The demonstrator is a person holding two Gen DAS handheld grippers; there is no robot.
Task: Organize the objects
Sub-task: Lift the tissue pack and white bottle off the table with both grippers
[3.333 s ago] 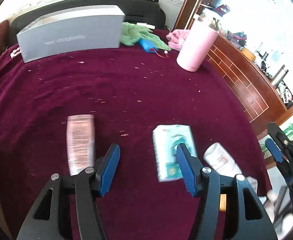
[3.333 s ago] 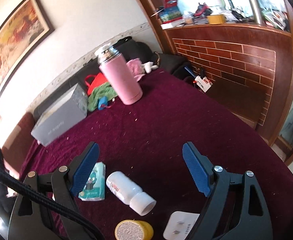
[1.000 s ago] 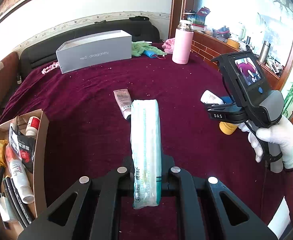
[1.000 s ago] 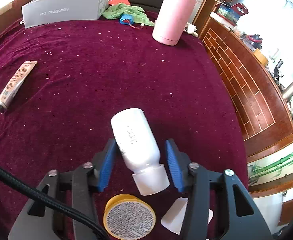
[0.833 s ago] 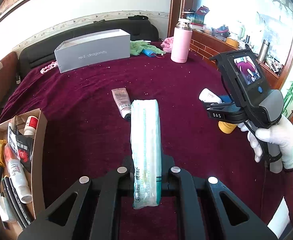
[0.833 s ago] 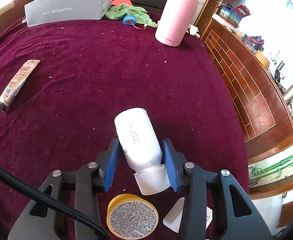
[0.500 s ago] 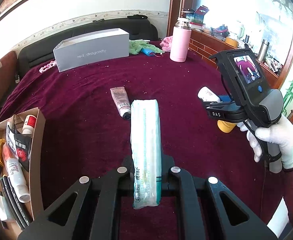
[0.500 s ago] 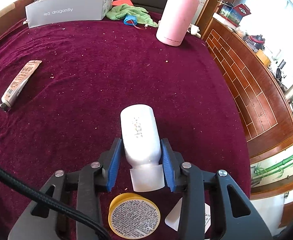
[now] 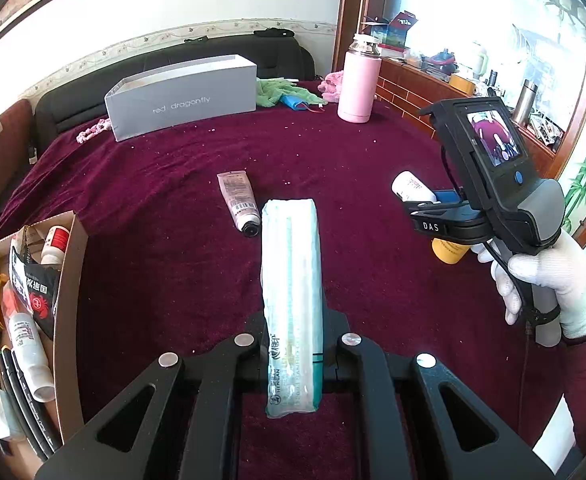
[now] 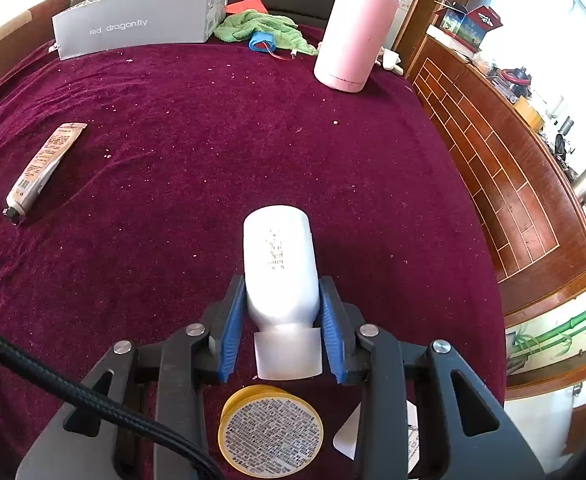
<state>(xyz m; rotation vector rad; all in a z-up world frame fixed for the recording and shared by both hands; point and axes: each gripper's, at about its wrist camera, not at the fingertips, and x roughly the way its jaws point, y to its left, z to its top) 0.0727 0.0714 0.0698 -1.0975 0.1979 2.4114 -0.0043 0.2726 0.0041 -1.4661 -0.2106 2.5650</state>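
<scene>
Left hand-held gripper [image 9: 293, 332]: clamped on a tissue pack [image 9: 291, 304], held edge-up and lengthwise between the jaws, raised above the maroon tabletop [image 9: 153, 184].

Right hand-held gripper [image 10: 281, 320]: closed on a white bottle [image 10: 279, 264] at its shoulder, blue pads [image 10: 229, 332] pressed against both sides, cap end toward the camera, base pointing away. In the left wrist view the same gripper is seen gripped by a white-gloved hand [image 9: 549, 276], the bottle's base projecting past the jaws.

A yellow-rimmed round tin [image 10: 271, 432] is seen on the cloth just below the bottle cap; a white card [image 10: 377, 436] is partly hidden beside it, behind the gripper frame.

A tube [image 9: 239, 202] lies flat on the cloth, cap toward the left camera, just beyond the far end of the tissue pack in that view.

An open cardboard box [image 9: 65, 280] is at the left edge, already filled with bottles, sachets and cables.

At the far side are noted: a grey box [image 9: 181, 100], a green cloth [image 10: 261, 28], a pink flask [image 10: 357, 32] standing upright.
</scene>
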